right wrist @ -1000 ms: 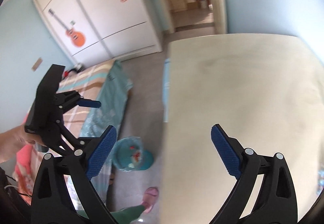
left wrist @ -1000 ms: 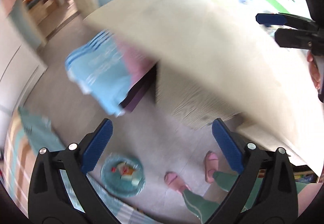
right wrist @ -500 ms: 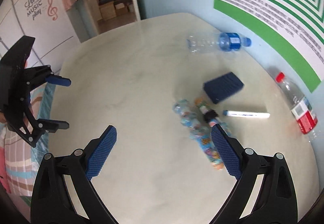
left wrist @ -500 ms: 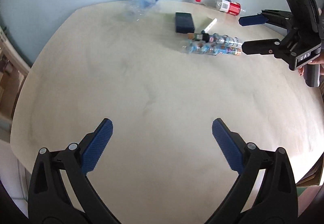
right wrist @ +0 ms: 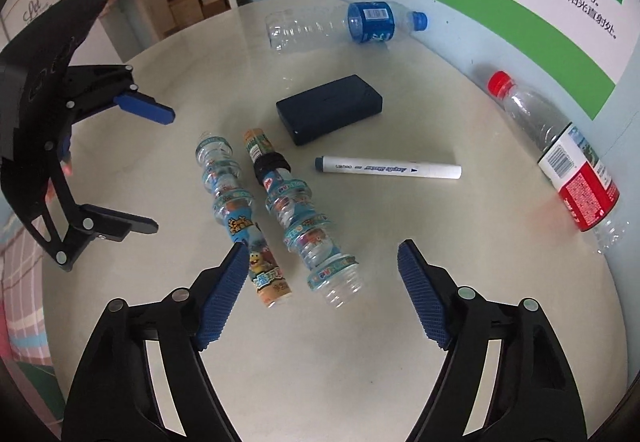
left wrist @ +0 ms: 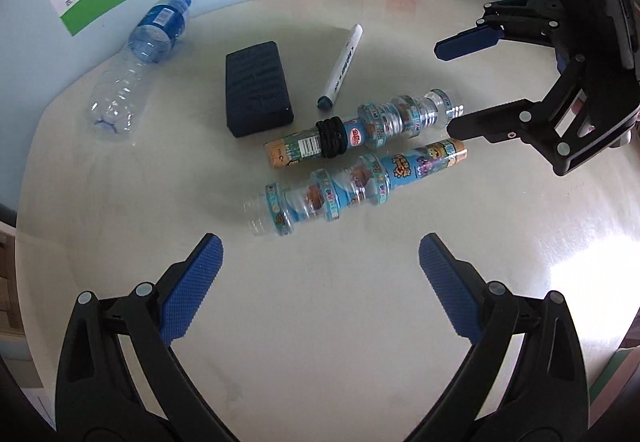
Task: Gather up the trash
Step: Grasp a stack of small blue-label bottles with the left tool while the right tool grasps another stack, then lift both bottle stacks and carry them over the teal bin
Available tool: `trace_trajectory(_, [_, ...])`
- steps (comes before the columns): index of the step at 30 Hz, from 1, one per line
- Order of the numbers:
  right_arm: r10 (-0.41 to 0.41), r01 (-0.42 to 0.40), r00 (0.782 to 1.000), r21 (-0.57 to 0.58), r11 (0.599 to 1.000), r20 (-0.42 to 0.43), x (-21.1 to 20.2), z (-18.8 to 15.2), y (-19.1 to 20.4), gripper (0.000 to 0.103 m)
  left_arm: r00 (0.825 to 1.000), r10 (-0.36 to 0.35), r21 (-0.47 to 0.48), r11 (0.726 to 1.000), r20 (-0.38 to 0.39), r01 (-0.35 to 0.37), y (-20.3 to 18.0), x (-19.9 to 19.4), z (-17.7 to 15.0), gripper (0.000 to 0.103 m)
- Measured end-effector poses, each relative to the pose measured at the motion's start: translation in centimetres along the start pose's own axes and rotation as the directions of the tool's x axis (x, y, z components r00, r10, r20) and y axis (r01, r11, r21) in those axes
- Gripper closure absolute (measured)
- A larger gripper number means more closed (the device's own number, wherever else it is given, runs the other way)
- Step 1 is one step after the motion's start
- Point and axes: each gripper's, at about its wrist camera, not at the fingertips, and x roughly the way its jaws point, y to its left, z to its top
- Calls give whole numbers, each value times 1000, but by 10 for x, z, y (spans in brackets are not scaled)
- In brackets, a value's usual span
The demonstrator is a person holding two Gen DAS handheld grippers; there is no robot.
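Your right gripper (right wrist: 320, 274) hovers wide open, two ridged bottles (right wrist: 308, 226) just ahead between its jaws. Left gripper (left wrist: 320, 274) waits, equally wide. Approach step; next, lower and close on one bottle.

The table (left wrist: 320, 322) has a smooth, pale, glossy top that glares near its right edge. The bottles (left wrist: 356, 178) are clear shiny plastic with printed film labels, the dark block (left wrist: 258, 88) looks matt, and the left claw (left wrist: 320, 282) has knurled blue pads (left wrist: 192, 290) on matt black plastic arms
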Motion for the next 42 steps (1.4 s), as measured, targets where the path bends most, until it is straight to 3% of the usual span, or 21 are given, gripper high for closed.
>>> trace_trajectory(3, [18, -18, 1000, -18, 1000, -19, 13, 2, -4, 33, 1000, 12, 52, 999, -4, -12, 1, 13, 9, 7])
trace_trajectory(9, [45, -47, 997, -35, 998, -58, 42, 5, -11, 42, 999, -28, 73, 997, -38, 30, 7, 36, 15, 7])
trace_trajectory(14, [66, -67, 998, -46, 997, -21, 39, 8, -16, 56, 997, -71, 90, 993, -29, 74, -1, 44, 16, 15])
trace_trajectory(20, [68, -69, 997, -44, 997, -35, 27, -4, -28, 57, 995, -94, 134, 986, -31, 98, -16, 42, 18, 16])
trace_trajectory(27, [39, -38, 999, 35, 999, -30, 7, -26, -53, 57, 995, -97, 178, 979, -37, 102, -32, 40, 18, 16])
trace_trajectory(35, [44, -45, 999, 57, 997, 21, -16, -27, -57, 58, 996, -84, 75, 994, 19, 83, -17, 16, 10, 16])
trace_trajectory(42, [83, -84, 995, 6, 996, 54, -26, 0, -28, 58, 997, -13, -87, 996, 81, 20, 21, -36, -37, 16])
